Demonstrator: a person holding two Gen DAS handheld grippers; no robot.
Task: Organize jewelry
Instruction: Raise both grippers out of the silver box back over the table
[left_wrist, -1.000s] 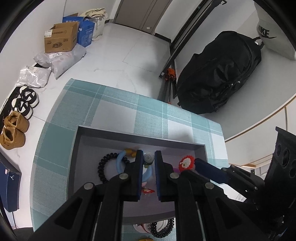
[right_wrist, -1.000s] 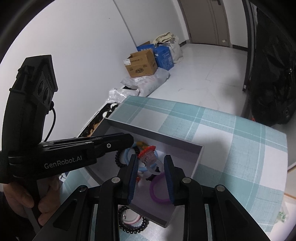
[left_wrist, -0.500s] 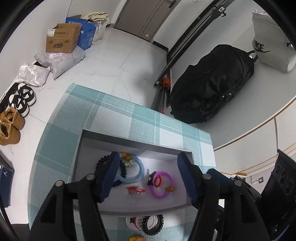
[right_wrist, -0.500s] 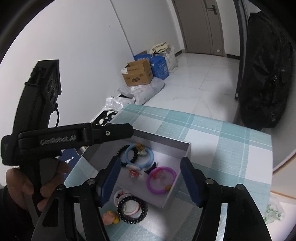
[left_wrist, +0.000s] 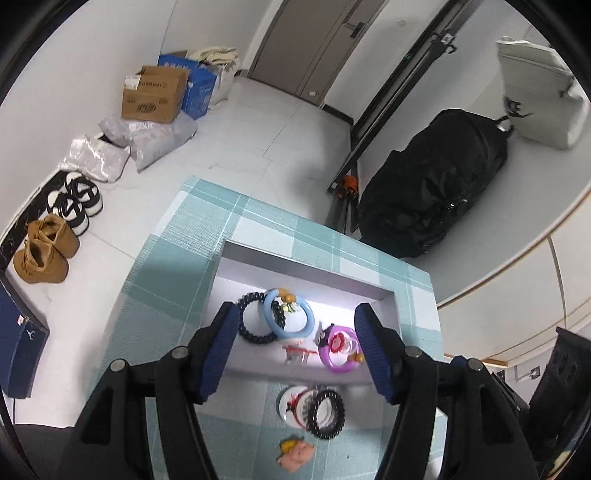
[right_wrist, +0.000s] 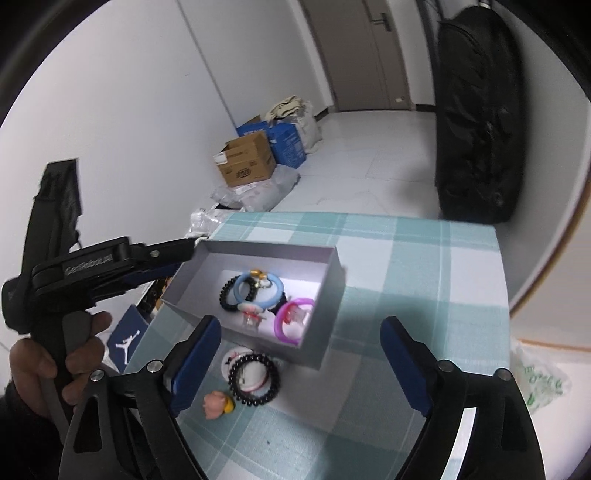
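Both grippers hang above the table (right_wrist: 406, 258), jaws spread wide, nothing held. Left gripper (left_wrist: 295, 350) looks down on the grey box (left_wrist: 310, 258); right gripper (right_wrist: 299, 365) sits over the near box wall and the loose pieces.

In the box: black bead bracelet (left_wrist: 255, 321), light blue bangle (left_wrist: 288, 314) overlapping it, purple bangle (left_wrist: 340, 350) toward the right end, small red charm (left_wrist: 295, 350) between them.

Not yet in the box, on the checked cloth just outside the near wall: black coil hair tie (right_wrist: 255, 380) lying on a white round piece (right_wrist: 236, 363), and a small pink and yellow charm (right_wrist: 218, 404) beside them, nearer the camera.

Key relation: leftover pieces lie just ahead of and below the right gripper, slightly toward its left finger; in the left view they sit between the fingers but low, close under the wrist. Either arm could reach; right looks a little better lined up, judging by both views. The coil tie is a flat ring with no long axis, so likely a rim pinch from above, then a short carry forward over the wall.

Risk: white piece may lift along with the tie.
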